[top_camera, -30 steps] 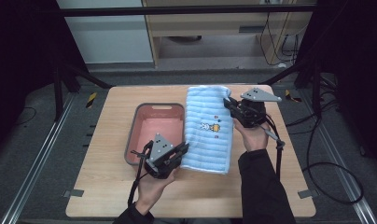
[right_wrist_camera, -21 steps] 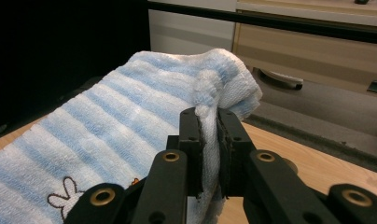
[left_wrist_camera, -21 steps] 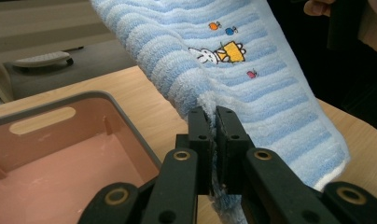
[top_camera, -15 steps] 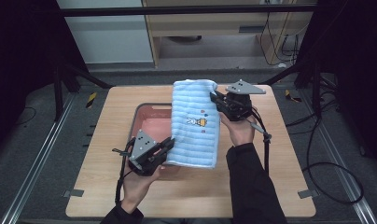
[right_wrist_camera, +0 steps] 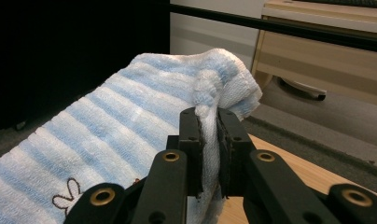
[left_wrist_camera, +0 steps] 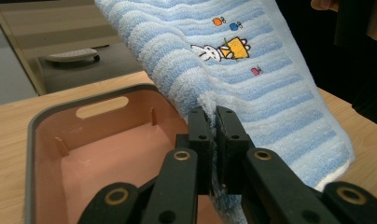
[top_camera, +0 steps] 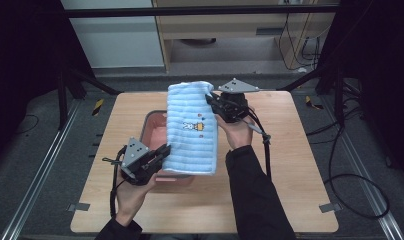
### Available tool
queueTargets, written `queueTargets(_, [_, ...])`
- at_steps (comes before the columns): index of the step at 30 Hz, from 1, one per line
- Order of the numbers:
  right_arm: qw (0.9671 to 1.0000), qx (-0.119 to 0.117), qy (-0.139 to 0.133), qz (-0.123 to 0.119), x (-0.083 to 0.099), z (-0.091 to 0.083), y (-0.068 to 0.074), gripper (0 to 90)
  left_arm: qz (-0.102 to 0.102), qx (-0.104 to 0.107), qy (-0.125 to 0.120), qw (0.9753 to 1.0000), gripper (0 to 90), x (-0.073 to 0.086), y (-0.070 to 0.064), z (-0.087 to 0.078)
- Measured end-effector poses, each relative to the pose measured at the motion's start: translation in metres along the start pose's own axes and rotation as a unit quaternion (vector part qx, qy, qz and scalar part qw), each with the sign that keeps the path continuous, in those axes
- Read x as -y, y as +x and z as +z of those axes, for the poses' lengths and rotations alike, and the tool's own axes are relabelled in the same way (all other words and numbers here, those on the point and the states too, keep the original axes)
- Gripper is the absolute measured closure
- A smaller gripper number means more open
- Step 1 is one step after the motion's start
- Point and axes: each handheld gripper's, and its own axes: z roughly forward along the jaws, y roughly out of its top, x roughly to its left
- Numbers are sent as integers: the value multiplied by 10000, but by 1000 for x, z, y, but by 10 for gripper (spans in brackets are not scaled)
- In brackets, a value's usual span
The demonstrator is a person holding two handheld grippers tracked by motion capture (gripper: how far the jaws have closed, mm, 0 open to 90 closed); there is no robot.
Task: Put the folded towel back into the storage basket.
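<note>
The left tool [top_camera: 157,154] is closed on the near left edge of the blue striped towel [top_camera: 192,131], its jaws pinching the cloth. Under the towel stands a pink basin with a grey rim [top_camera: 153,116] on the wooden table [top_camera: 290,165]. The towel is held stretched in the air above the basin. The right tool [top_camera: 213,101] is clamped on its far right corner.

Lab recording bay, black frame rails [top_camera: 200,10], floor cables [top_camera: 340,165], wooden table [top_camera: 290,165]

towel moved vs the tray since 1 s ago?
Yes. The towel, pinched by both grippers, has shifted left and now hangs over the tray instead of beside it.
</note>
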Motion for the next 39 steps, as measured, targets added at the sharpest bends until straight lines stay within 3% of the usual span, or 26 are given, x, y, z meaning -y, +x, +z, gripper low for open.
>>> queueTargets(18, [9996, -244, 57, 97, 1, 42, 15, 820, -179, -314, 121, 9993, 856, 9, 33, -3])
queueTargets(31, [9992, -377, 89, 21, -4, 68, 28, 820, -310, -538, 155, 9979, 856, 15, 52, -6])
queueTargets(39, [9989, -417, 204, 2, 5, 87, 34, 819, -397, -644, 251, 9968, 856, 23, 62, -1])
